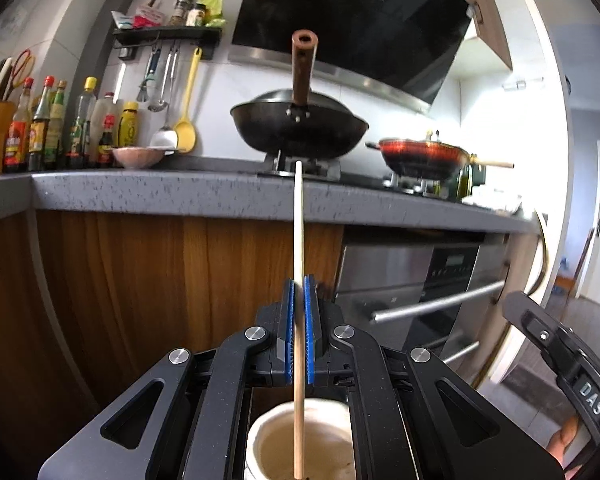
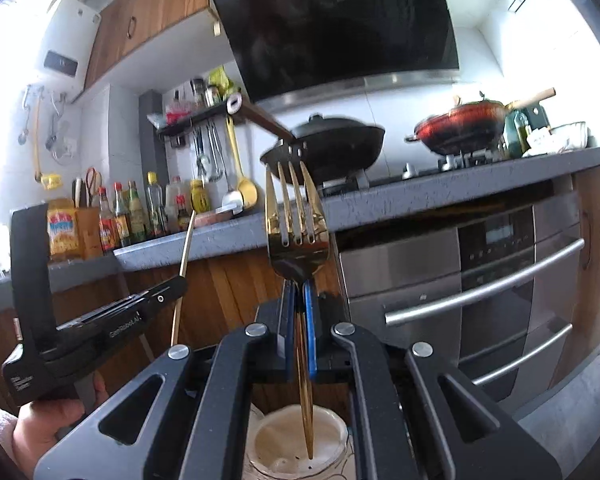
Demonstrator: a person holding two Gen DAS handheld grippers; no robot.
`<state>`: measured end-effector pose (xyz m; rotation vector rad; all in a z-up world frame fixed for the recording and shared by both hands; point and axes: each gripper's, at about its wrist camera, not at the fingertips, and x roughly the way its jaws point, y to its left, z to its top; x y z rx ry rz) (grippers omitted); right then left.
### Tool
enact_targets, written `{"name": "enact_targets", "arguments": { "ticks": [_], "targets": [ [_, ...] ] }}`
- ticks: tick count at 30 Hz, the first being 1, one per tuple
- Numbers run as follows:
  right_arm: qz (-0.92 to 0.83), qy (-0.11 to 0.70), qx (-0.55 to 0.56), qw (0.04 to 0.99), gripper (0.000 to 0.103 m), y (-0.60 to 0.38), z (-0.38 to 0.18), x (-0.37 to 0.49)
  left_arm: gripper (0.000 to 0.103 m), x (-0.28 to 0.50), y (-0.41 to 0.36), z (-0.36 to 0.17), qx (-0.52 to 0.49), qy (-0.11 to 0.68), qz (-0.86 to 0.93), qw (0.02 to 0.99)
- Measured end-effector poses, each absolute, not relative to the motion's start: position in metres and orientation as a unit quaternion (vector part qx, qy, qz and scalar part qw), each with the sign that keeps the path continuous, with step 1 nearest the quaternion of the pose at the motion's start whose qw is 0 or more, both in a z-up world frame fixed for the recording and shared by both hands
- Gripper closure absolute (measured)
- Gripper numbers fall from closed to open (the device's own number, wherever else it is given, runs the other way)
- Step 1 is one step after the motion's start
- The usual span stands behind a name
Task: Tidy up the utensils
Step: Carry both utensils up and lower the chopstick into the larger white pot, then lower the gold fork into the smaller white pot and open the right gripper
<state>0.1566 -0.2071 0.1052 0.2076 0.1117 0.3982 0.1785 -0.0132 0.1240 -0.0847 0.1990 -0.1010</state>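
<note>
Two utensils, both held upright over the same cup. Your left gripper [image 1: 299,320] is clamped on a chopstick [image 1: 298,232], blue pads pressed to its sides; the long axis runs 12 to 6 in the left view, and the lower end sits at 6 o'clock, already inside the mouth of the cup [image 1: 260,440]. Your right gripper [image 2: 299,320] is clamped on the neck of a gold fork [image 2: 296,216], tines at 12, handle tip at 6, dipping into the same cup [image 2: 328,432]. From the right view your left gripper [image 2: 100,320] is at 9 o'clock, near but apart. Both shafts line up with the opening, so the coming move looks like a straight drop. Can't tell which hand is nearer the bottom.
</note>
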Motion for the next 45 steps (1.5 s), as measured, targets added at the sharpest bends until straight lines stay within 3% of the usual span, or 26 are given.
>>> {"name": "enact_targets", "arguments": {
  "ticks": [11, 19, 23, 27, 29, 32, 36, 39, 41, 45],
  "targets": [
    [0.225, 0.172, 0.093, 0.954, 0.098, -0.200, 0.068, 0.183, 0.097, 0.166, -0.017, 0.087, -0.006, 0.157, -0.060, 0.986],
    [0.227, 0.189, 0.097, 0.950, 0.098, -0.201, 0.062, 0.186, 0.097, 0.165, -0.014, 0.073, -0.004, 0.202, -0.059, 0.978],
    [0.222, 0.190, 0.097, 0.951, 0.098, -0.203, 0.061, 0.187, 0.078, 0.164, -0.012, 0.073, -0.003, 0.203, -0.054, 0.978],
    [0.217, 0.194, 0.101, 0.951, 0.098, -0.206, 0.061, 0.190, 0.069, 0.160, -0.012, 0.076, 0.001, 0.197, -0.050, 0.979],
    [0.214, 0.195, 0.101, 0.952, 0.094, -0.206, 0.060, 0.191, 0.063, 0.158, -0.011, 0.079, 0.002, 0.195, -0.046, 0.980],
    [0.211, 0.199, 0.103, 0.951, 0.077, -0.209, 0.058, 0.191, 0.054, 0.155, -0.008, 0.082, -0.001, 0.191, -0.039, 0.981],
    [0.213, 0.199, 0.109, 0.950, 0.073, -0.213, 0.059, 0.189, 0.050, 0.151, -0.001, 0.086, -0.007, 0.189, -0.032, 0.981],
    [0.215, 0.195, 0.110, 0.951, 0.052, -0.215, 0.060, 0.184, 0.043, 0.146, 0.002, 0.090, -0.008, 0.190, -0.027, 0.981],
    [0.213, 0.194, 0.107, 0.952, 0.050, -0.217, 0.061, 0.179, 0.040, 0.141, 0.006, 0.092, -0.009, 0.189, -0.024, 0.982],
    [0.212, 0.194, 0.112, 0.951, 0.022, -0.223, 0.062, 0.165, 0.019, 0.128, 0.011, 0.096, -0.008, 0.186, -0.007, 0.983]
  ]
}}
